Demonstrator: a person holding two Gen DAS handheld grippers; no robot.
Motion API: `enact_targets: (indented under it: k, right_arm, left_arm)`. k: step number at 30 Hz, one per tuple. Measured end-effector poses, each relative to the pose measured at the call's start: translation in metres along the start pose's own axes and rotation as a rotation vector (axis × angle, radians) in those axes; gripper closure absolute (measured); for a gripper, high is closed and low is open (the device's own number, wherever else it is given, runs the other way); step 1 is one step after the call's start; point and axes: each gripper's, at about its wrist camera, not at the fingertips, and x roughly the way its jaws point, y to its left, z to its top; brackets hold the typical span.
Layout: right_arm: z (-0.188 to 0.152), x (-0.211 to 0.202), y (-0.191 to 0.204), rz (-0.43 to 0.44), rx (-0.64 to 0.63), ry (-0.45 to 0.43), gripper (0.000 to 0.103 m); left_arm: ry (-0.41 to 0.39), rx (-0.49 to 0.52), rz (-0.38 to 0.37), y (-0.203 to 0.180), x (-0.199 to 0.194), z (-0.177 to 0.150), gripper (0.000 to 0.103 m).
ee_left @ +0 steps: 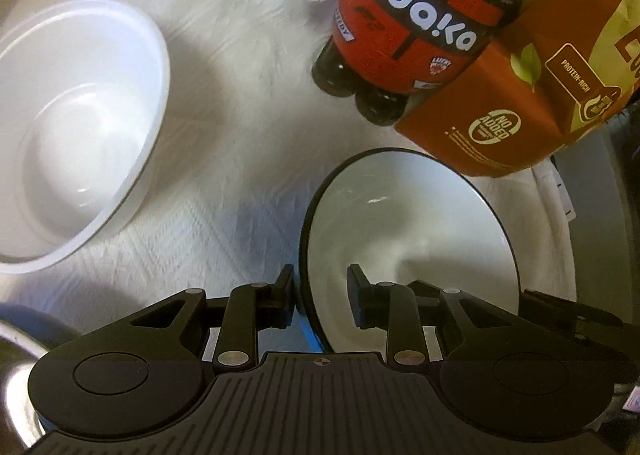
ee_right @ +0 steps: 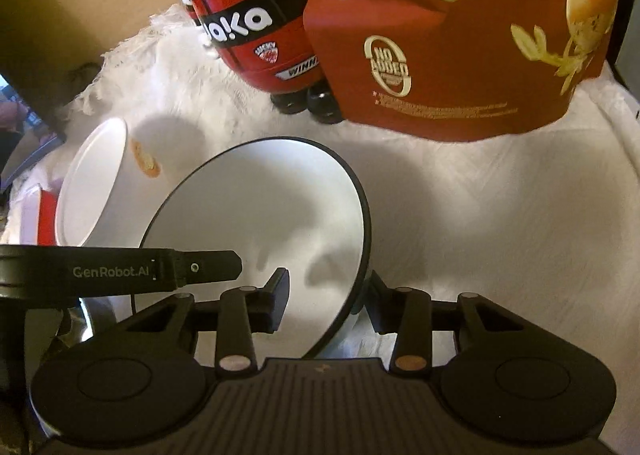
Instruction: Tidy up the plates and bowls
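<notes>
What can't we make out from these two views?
- Left wrist: whether the left gripper pads press the black-rimmed bowl; the rim hides contact.
- Right wrist: same for the right gripper.
- Both: snack bag top, cut by the frame.
- Right wrist: white bowl base, behind the black-rimmed bowl.

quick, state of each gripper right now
left gripper: closed on the black-rimmed bowl, near rim.
right gripper: closed on the same bowl's opposite rim.
</notes>
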Motion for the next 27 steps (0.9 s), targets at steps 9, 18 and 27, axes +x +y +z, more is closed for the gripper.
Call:
enact_targets:
  k: [9,18,27]
  right_arm:
    - [0.001,0.013,-0.001,-0.013,0.01,0.004,0.058]
    - [0.006,-0.007,0.003,-0.014,0.023,-0.044,0.058]
    - [0.011,-0.064,0.021,0.017,0.017,-0.126,0.057]
  left_arm:
    - [0.003,-0.014,-0.032,0.002,0.019,0.004,0.071]
    - [-0.037,-0.022,-0.032,-0.003,0.006,0.011,0.07]
    - [-0.119,0.037,-0.039,-0.024,-0.056,0.009,0.07]
